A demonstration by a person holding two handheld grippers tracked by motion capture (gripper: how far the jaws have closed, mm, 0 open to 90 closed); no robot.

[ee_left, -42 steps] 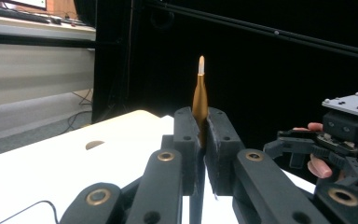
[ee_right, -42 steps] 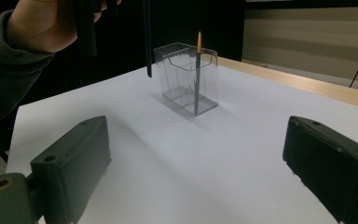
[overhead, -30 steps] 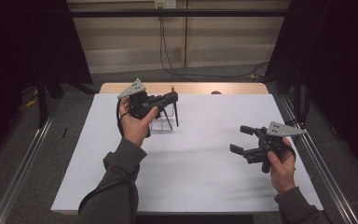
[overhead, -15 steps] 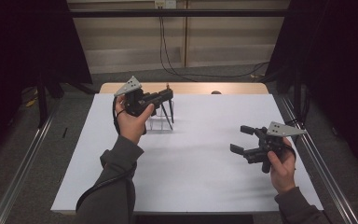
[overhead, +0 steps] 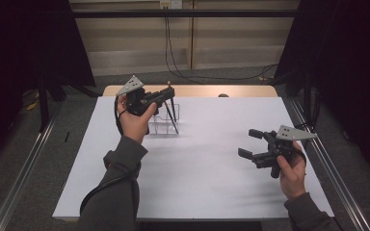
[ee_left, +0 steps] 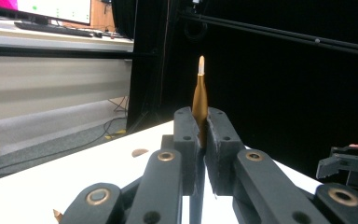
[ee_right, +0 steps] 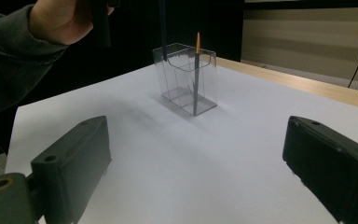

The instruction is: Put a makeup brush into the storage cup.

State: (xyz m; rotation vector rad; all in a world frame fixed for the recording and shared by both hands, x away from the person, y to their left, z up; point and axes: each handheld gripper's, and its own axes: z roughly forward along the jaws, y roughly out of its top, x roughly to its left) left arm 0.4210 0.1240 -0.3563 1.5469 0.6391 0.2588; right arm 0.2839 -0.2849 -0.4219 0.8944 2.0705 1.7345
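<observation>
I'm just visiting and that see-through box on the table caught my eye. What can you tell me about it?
The clear box looks like thin transparent plastic, rectangular, open at the top, standing upright on the white table toward its far left. A dark pen with a gold tip leans inside it. Above it, the left hand-held gripper is clamped on a second pen, whose lower end seems to reach into the box.

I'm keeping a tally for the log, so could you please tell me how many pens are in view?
2. One gold-tipped pen is clamped in the left gripper above the clear holder; a second pen stands inside that holder. None seems hidden.
</observation>
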